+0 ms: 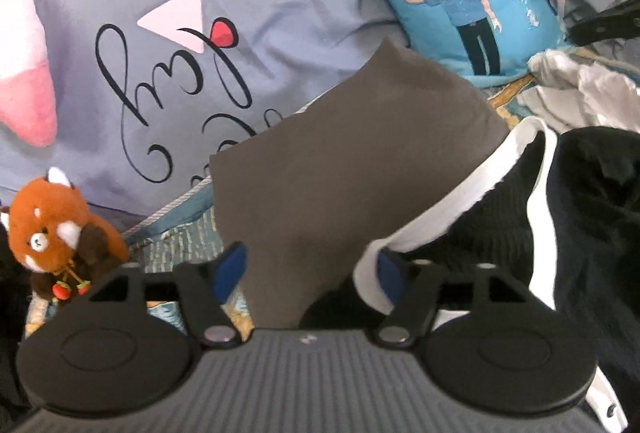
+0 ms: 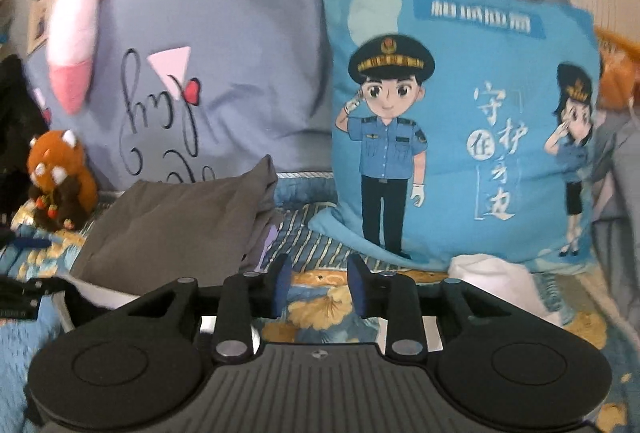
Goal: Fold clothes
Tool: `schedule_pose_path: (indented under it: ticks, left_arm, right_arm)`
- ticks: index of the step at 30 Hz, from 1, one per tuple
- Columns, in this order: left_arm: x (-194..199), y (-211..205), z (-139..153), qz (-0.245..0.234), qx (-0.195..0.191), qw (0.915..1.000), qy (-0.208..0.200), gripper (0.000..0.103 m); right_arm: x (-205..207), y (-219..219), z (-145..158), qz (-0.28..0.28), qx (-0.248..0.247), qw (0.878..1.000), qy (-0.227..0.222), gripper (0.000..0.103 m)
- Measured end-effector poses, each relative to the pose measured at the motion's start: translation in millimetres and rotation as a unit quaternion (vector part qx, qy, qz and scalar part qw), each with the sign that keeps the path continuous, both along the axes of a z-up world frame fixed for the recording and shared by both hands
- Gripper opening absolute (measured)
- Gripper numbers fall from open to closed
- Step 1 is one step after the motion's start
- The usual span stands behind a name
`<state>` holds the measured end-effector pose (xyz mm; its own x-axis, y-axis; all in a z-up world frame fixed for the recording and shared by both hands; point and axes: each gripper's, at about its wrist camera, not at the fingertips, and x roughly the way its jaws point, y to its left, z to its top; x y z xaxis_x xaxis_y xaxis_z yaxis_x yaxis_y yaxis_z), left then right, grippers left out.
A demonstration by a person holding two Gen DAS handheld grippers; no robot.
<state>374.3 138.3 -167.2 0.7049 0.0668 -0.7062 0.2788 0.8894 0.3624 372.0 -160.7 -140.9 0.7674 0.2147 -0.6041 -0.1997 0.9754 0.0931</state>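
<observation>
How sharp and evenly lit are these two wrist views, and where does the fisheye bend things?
Left wrist: mostly sharp, soft daylight, no glare; the black garment loses detail in shadow. Right wrist: slight motion blur on the blue cushion lettering; the pink plush bows near the rim, corners vignetted.

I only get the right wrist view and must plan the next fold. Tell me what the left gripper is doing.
Observer: The left gripper is open. The folded grey cloth shows between its fingers, not clamped.
Operator: Say what lies next to that cloth on the far side from me.
Observer: A black garment with a white band lies to the right of it in the left wrist view.
Operator: Report where that band ends.
Observer: It runs down over the grey cloth's edge and reaches the gripper's finger on that side.
</observation>
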Motion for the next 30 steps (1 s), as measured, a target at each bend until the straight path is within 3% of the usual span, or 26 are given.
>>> schedule_pose_path:
  ticks: [4, 7, 9, 14, 17, 18, 21, 26, 30]
  left_arm:
    - [8.8, -8.9, 3.5, 0.018, 0.02, 0.9996, 0.002, 0.075]
    - [21.0, -2.1, 11.7, 0.009, -0.068, 0.9962, 0.054, 0.075]
    - [29.2, 2.6, 17.2, 0.002, -0.127, 0.9879, 0.089, 0.087]
    - [25.1, 10.5, 31.0, 0.02, -0.169, 0.9833, 0.064, 0.09]
    - [3.6, 12.9, 40.8, 0.02, -0.16, 0.9858, 0.045, 0.097]
    - [-10.7, 10.1, 44.2, 0.014, -0.15, 0.988, 0.034, 0.102]
    - [-74.4, 6.1, 43.7, -0.017, -0.112, 0.9935, 0.012, 0.103]
    - [-195.4, -9.7, 12.3, -0.086, -0.029, 0.9954, 0.033, 0.103]
    - [-285.1, -37.9, -21.9, -0.151, 0.051, 0.9865, 0.039, 0.103]
  right_arm:
    - [-28.0, 1.4, 0.4, 0.018, -0.016, 1.0, -0.003, 0.031]
    - [-47.5, 5.7, -5.0, 0.043, -0.038, 0.998, -0.002, 0.032]
    - [-56.9, 7.1, -10.0, 0.056, -0.049, 0.997, -0.001, 0.032]
    - [-73.2, 2.9, -19.9, 0.06, -0.048, 0.997, 0.004, 0.032]
    - [-89.9, -1.8, -20.0, 0.052, -0.032, 0.998, 0.0, 0.032]
    - [-100.8, -3.2, -19.3, 0.053, -0.026, 0.998, -0.003, 0.032]
    - [-142.5, -4.4, -19.3, 0.062, -0.019, 0.998, -0.007, 0.039]
    - [-242.6, 13.8, -37.6, 0.117, -0.085, 0.99, -0.004, 0.041]
    - [-279.7, 37.0, -54.4, 0.165, -0.133, 0.977, -0.001, 0.041]
